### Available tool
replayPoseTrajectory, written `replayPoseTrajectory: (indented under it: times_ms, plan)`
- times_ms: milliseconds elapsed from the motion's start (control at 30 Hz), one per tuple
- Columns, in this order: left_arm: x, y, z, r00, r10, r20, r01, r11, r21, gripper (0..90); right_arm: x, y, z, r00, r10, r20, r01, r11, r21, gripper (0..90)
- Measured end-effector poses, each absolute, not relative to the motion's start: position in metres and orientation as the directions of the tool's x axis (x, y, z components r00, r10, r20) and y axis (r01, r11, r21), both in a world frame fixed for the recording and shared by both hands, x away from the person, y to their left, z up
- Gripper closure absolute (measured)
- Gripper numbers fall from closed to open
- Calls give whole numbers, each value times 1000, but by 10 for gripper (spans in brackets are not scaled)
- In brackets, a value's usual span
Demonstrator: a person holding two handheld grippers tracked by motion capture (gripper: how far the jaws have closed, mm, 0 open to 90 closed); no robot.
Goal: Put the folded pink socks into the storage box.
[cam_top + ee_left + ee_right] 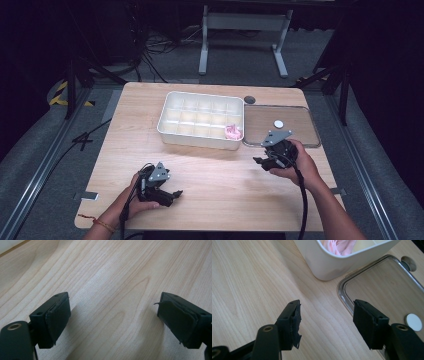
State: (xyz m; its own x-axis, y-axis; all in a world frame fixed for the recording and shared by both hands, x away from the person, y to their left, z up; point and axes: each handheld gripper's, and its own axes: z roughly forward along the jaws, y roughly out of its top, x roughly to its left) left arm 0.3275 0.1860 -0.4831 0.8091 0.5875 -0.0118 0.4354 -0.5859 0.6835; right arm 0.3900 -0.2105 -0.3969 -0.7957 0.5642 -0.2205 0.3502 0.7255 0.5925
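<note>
The right gripper (325,323), jaws spread and empty, hovers just short of the clear lid (384,290), with the white compartment box (329,262) ahead holding a pink cloth (338,245). Likely next: grasp the lid's near rim. The left gripper (113,320), also spread, waits over bare desk (107,272).

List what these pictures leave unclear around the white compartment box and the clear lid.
- Pink soft item in the white compartment box: too small in the high view; cut by the top edge in the right gripper view.
- Clear flat lid: its right side is cut off by the right gripper view's edge.
- Small white disc on the lid: too small to identify.
</note>
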Motion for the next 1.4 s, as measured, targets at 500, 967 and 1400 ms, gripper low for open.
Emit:
replayPoseTrajectory:
  times_ms: [500, 967, 1400]
  plan:
    - [328, 186, -483, 809, 588, -10, 435, -587, 682, 117, 373, -226, -415, -786, 581, -211, 359, 707, 609, 381]
    - [328, 186, -483, 809, 588, -10, 435, -588, 682, 117, 356, -250, -432, -750, 639, -174, 395, 643, 656, 357]
    - [328, 186, -483, 810, 586, -11, 435, -588, 682, 117, 341, -275, -447, -720, 681, -133, 443, 599, 667, 316]
